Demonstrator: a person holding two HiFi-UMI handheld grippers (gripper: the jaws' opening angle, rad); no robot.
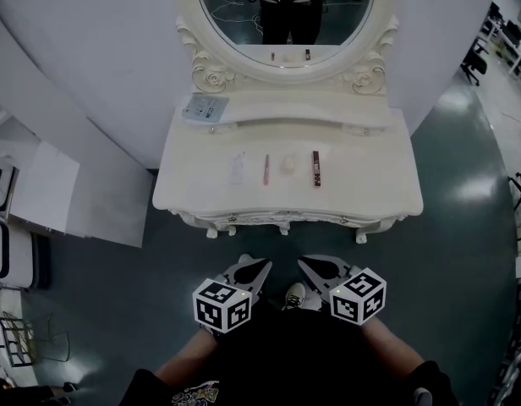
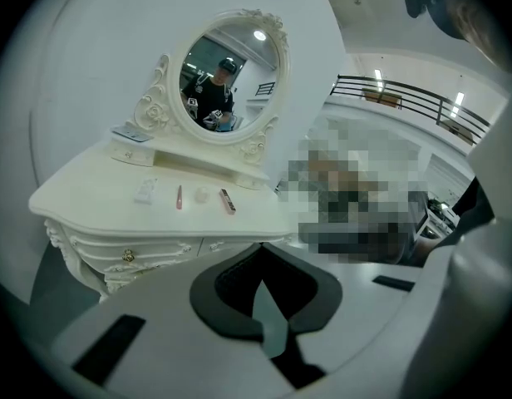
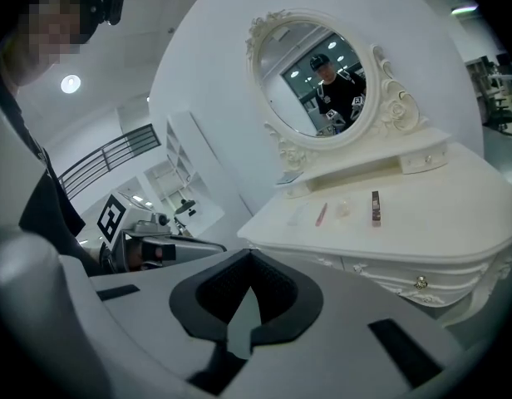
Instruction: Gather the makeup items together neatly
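1. Four makeup items are lying in a row mid-top on the white vanity (image 1: 370, 184): clear packet (image 1: 237, 167), pink stick (image 1: 265, 169), pale round piece (image 1: 287, 165), dark tube (image 1: 316, 168), each sitting apart from the next.
2. Left gripper (image 1: 259, 269) is hanging short of the vanity's front edge, jaws pressing together, gripping nothing.
3. Right gripper (image 1: 311, 267) is sitting just beside it, jaws likewise pressing together, empty.
4. Mirror (image 1: 235, 24) is reflecting both grippers.
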